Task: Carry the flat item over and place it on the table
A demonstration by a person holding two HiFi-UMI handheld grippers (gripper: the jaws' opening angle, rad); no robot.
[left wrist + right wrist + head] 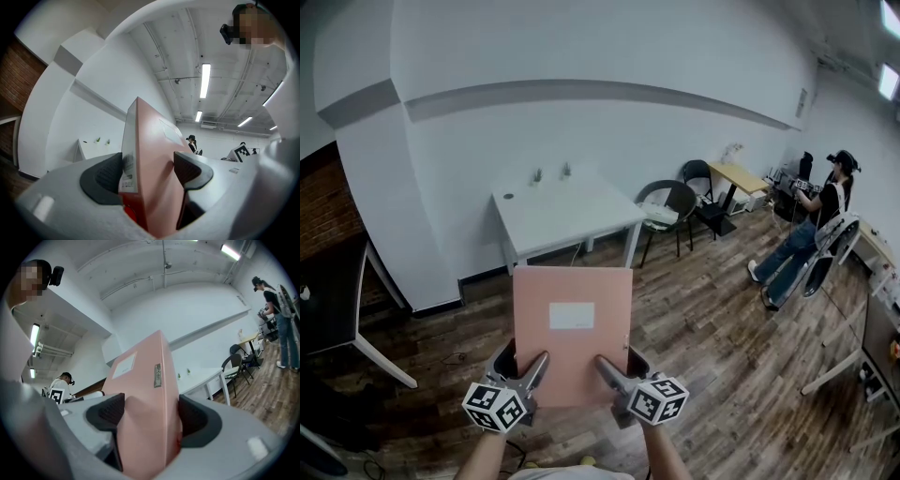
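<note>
A flat pink folder (572, 333) with a white label is held level in the air in front of me, over the wooden floor. My left gripper (525, 368) is shut on its near left corner, and my right gripper (607, 368) is shut on its near right corner. In the left gripper view the folder (150, 173) stands edge-on between the dark pads. In the right gripper view the folder (145, 418) fills the gap between both pads. The white table (567, 208) stands ahead by the wall, beyond the folder's far edge.
Two small items sit at the table's back edge. A dark chair (670, 211) stands right of the table, with a second chair and a small wooden desk (741, 178) further back. A person (811, 230) stands at the right. A dark desk (333, 300) lies at the left.
</note>
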